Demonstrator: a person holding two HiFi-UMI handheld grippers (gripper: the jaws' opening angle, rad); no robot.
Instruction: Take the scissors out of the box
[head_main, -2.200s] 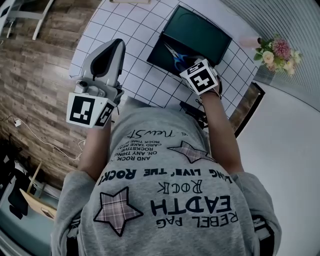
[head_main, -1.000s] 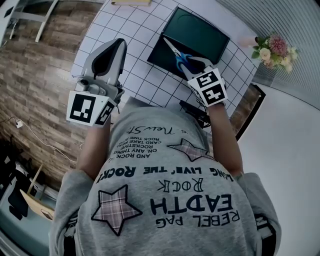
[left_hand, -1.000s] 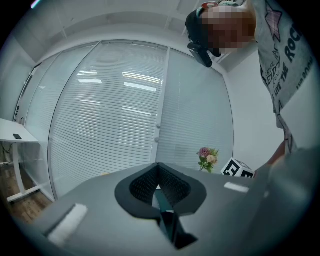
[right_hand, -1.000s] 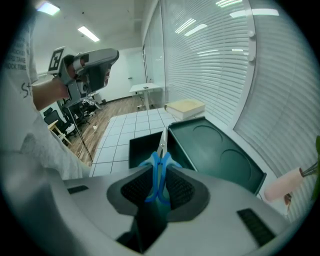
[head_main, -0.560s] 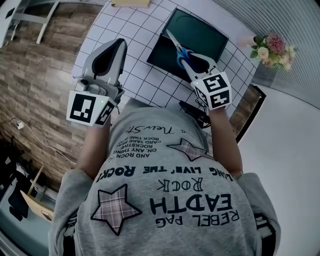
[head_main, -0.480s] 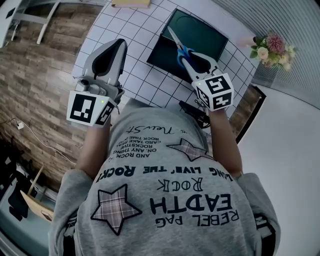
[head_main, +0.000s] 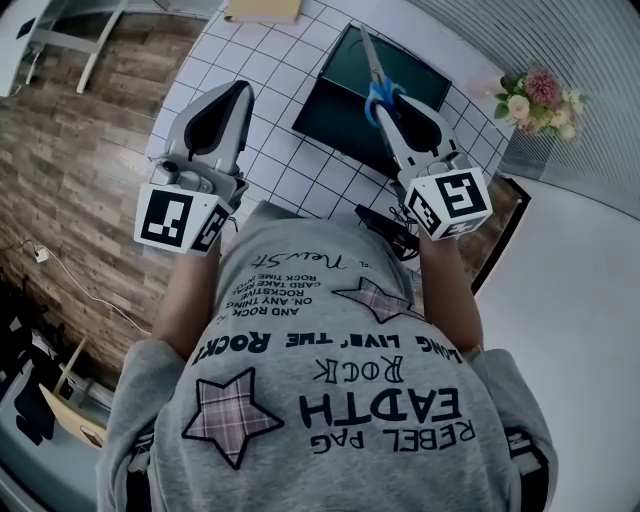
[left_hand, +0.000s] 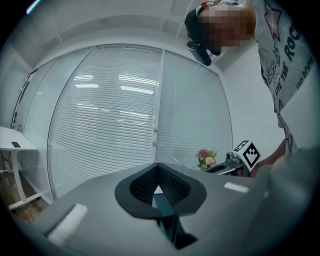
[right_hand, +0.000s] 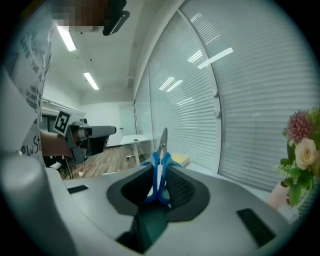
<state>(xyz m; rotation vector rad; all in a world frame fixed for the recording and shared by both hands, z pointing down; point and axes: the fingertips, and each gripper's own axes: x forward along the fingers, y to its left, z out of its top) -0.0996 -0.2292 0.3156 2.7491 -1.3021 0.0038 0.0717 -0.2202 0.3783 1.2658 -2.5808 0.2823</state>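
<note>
Blue-handled scissors (head_main: 377, 90) hang above the dark green open box (head_main: 345, 112), blades pointing away from me. My right gripper (head_main: 392, 100) is shut on the handles. In the right gripper view the scissors (right_hand: 159, 167) stand edge-on between the pads of the right gripper (right_hand: 159, 184), blade tip upward. My left gripper (head_main: 237, 92) hovers over the white gridded table (head_main: 275, 70), left of the box, and holds nothing. In the left gripper view the pads of the left gripper (left_hand: 159, 175) meet at their tips.
A flower bouquet (head_main: 535, 100) stands at the table's far right corner. A flat yellowish object (head_main: 262, 10) lies at the table's far edge. Something small and black (head_main: 388, 225) sits at the table's near edge by my right arm. Wooden floor lies to the left.
My right gripper has risen with the scissors, lifting them from the box floor to above the box, and has tilted toward level. The left gripper has stayed put.
</note>
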